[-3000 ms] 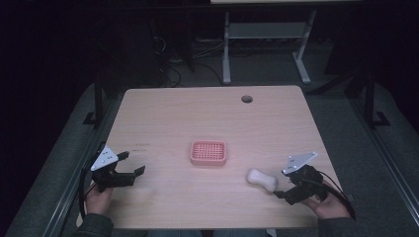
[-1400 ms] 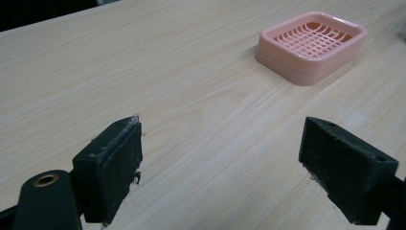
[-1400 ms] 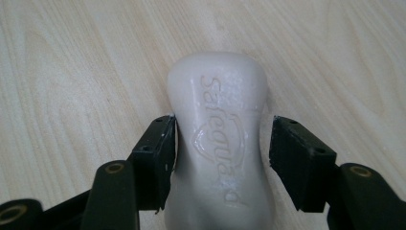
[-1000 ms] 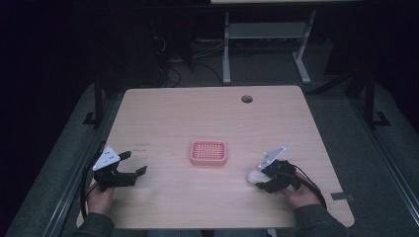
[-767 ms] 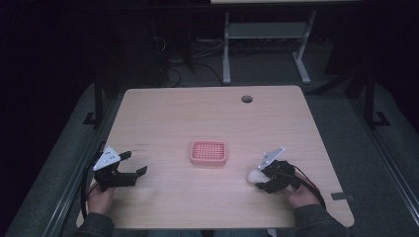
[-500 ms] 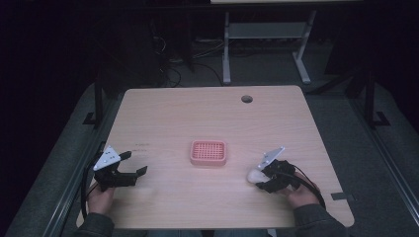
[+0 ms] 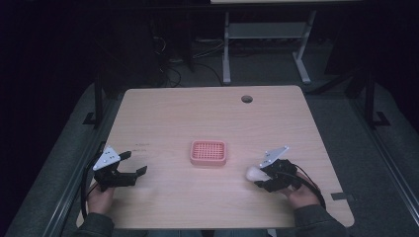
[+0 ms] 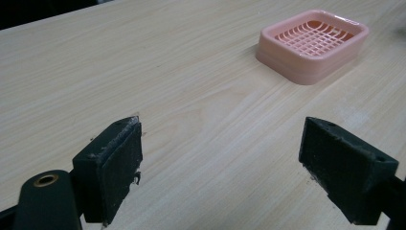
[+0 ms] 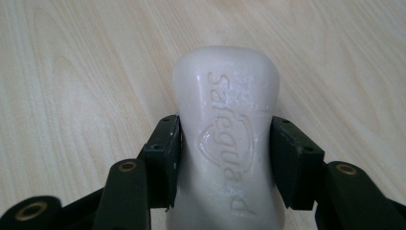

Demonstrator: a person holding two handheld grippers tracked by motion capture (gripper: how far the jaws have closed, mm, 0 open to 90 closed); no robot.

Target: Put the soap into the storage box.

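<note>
A white bar of soap (image 9: 225, 134) with a stamped brand name lies flat on the wooden table, and my right gripper (image 9: 225, 163) is shut on its waist, both pads pressed against its sides. In the high view the soap (image 7: 256, 173) pokes out of the right gripper (image 7: 267, 177) near the table's front right. A pink slotted soap dish (image 7: 208, 152) sits mid-table, left of the soap. My left gripper (image 7: 129, 165) rests at the front left, jaws wide apart with nothing between them; in its own view the left gripper (image 8: 220, 167) faces the dish (image 8: 313, 43) further off.
A round cable hole (image 7: 246, 98) is in the table's (image 7: 197, 113) far right part. A dark tape strip (image 7: 342, 195) lies by the front right edge. White desk legs (image 7: 226, 49) stand on the floor beyond the table.
The right gripper has come in from the right and shut on the soap, which earlier lay free just left of it. The left gripper has stayed where it was.
</note>
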